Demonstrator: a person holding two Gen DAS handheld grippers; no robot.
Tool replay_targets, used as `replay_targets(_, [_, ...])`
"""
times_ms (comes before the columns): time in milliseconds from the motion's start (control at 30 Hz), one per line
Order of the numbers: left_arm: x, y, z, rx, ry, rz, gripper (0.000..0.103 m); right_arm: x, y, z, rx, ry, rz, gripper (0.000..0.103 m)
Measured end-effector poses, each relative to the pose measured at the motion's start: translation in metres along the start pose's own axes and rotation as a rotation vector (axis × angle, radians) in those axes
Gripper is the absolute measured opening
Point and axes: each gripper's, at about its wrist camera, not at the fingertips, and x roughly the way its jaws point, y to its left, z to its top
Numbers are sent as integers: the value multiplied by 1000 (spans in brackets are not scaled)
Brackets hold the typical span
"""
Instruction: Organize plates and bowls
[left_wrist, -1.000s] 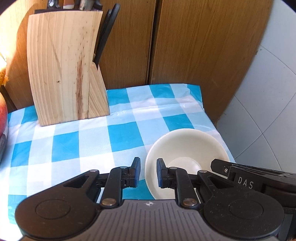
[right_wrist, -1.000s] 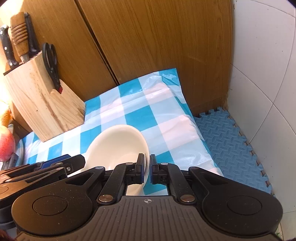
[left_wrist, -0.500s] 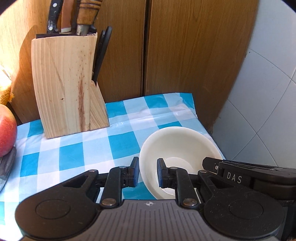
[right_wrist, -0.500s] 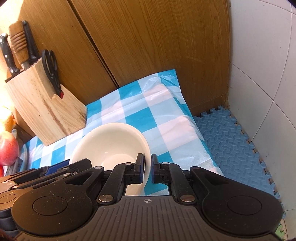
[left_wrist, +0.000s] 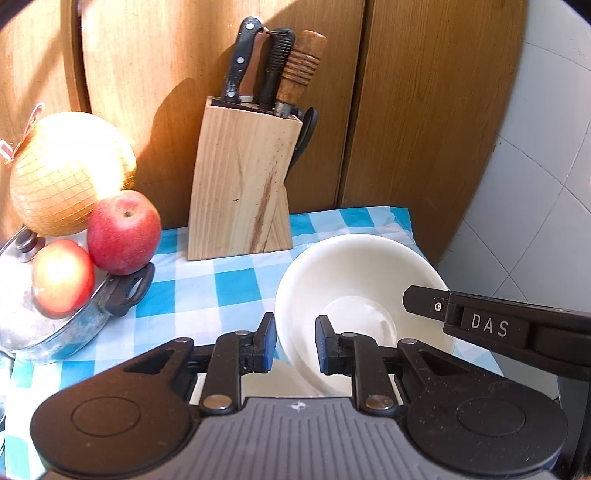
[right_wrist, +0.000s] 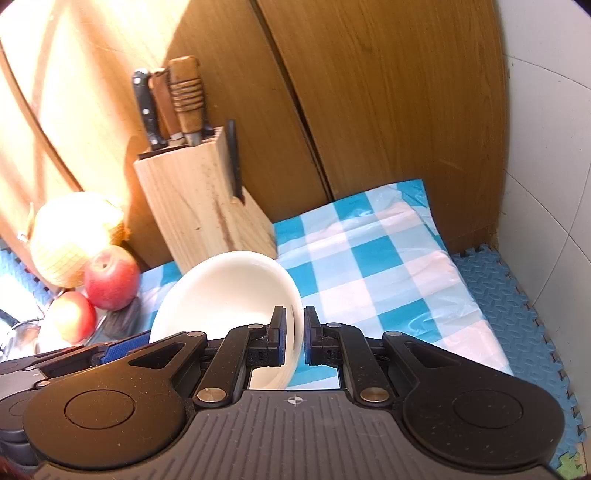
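Note:
A cream bowl hangs tilted over the blue-checked cloth, held from both sides. My left gripper has the bowl's left rim between its blue pads, and its jaws are just starting to open. In the right wrist view the same bowl has its right rim pinched by my right gripper, whose jaws are also easing open. One black finger of the right gripper reaches in over the bowl's far side. The bowl is empty inside.
A wooden knife block with knives and scissors stands against the cupboard doors behind the bowl. To the left lie two apples, a netted yellow fruit and a lidded metal pot. Blue foam mat borders the cloth on the right.
Both grippers have risen and drawn back with the bowl between them. The knife block now looks farther off, and the fruit and pot have come into view on the left.

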Motion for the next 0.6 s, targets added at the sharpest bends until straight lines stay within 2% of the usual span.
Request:
replay_targets(167, [-20,28,-17,-47,-7,20,18,-16,38,-21,-57,-1,47,17])
replay_targets(333, [-28,44,-37,-72,-1,22,18,-13,58,-45,-81,45,60,18])
replay_targets(600, [-17,54,-56,-95,14,32,18,3,70,-69,-109,99,17,18])
